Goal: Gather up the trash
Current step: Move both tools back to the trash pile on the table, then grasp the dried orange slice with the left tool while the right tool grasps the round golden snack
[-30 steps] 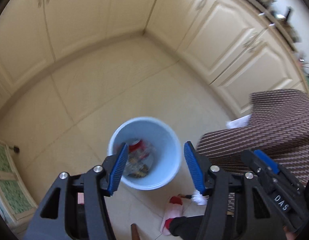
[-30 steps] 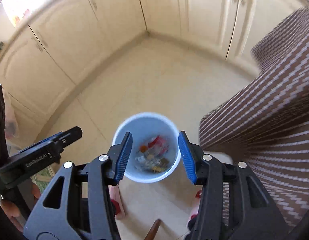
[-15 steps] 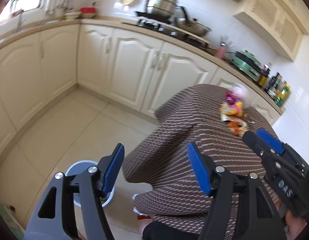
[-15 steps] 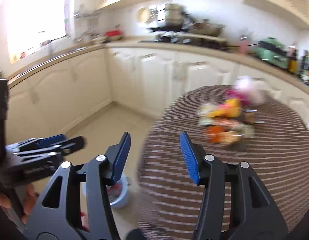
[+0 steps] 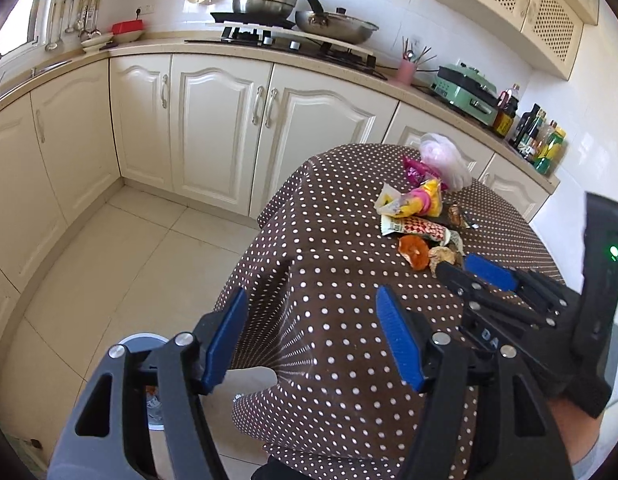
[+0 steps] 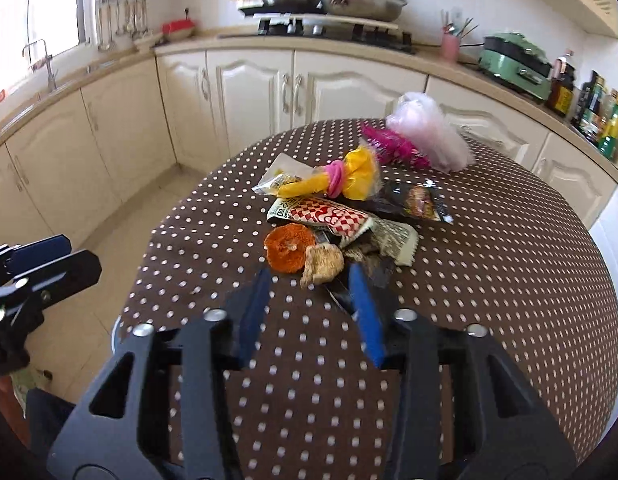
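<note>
A pile of trash lies on the round table with the brown dotted cloth (image 6: 489, 280): an orange peel (image 6: 288, 249), a tan scrap (image 6: 323, 265), a red-and-white wrapper (image 6: 329, 214), a yellow bag (image 6: 349, 178), a dark packet (image 6: 419, 200), a magenta wrapper (image 6: 393, 146) and a clear pink bag (image 6: 427, 136). My right gripper (image 6: 311, 280) is open and empty, just short of the peel and scrap. My left gripper (image 5: 311, 320) is open and empty over the table's left edge; the pile (image 5: 417, 216) lies beyond it. The blue bin (image 5: 143, 344) stands on the floor below, mostly hidden.
Cream cabinets (image 5: 213, 128) line the back and left. The counter carries a stove with pots (image 5: 285, 12), a pink cup (image 5: 407, 70), a green appliance (image 5: 467, 92) and bottles (image 5: 541, 144). The tiled floor (image 5: 121, 264) lies left of the table.
Both grippers have swung up from over the bin on the floor to the table top. The right gripper now sits close to the trash pile. Both stay open.
</note>
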Demonstrator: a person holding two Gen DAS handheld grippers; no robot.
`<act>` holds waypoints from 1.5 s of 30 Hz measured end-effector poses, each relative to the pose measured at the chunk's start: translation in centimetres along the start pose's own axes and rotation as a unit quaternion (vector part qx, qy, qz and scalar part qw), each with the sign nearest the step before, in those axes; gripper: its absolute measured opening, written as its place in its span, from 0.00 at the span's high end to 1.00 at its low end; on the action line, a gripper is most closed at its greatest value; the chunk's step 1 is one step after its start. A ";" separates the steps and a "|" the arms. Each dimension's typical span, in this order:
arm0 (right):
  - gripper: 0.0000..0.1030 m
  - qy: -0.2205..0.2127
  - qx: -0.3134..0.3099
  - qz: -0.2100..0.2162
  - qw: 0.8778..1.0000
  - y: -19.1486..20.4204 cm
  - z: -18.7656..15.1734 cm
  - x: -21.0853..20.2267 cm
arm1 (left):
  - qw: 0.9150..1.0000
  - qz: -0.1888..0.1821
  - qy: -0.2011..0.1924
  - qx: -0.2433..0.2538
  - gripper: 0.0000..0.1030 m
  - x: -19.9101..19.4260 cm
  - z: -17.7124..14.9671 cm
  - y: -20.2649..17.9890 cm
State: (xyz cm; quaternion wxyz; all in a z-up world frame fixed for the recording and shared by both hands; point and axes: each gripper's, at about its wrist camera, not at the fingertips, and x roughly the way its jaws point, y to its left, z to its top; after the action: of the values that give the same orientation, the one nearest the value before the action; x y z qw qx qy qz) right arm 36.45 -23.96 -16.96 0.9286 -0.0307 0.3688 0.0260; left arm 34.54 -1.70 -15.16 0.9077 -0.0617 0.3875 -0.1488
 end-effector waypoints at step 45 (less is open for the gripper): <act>0.77 -0.077 0.113 0.064 0.989 -4.4 -0.9 -4.0 | 0.998 -0.018 0.021 0.063 0.66 4.0 1.5 -4.6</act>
State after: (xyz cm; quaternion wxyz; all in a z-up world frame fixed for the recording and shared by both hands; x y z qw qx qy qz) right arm 33.23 -28.49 -14.66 0.9482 0.0997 0.2983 0.0457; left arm 37.21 -7.30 -15.83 0.8986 -0.0083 0.3952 -0.1905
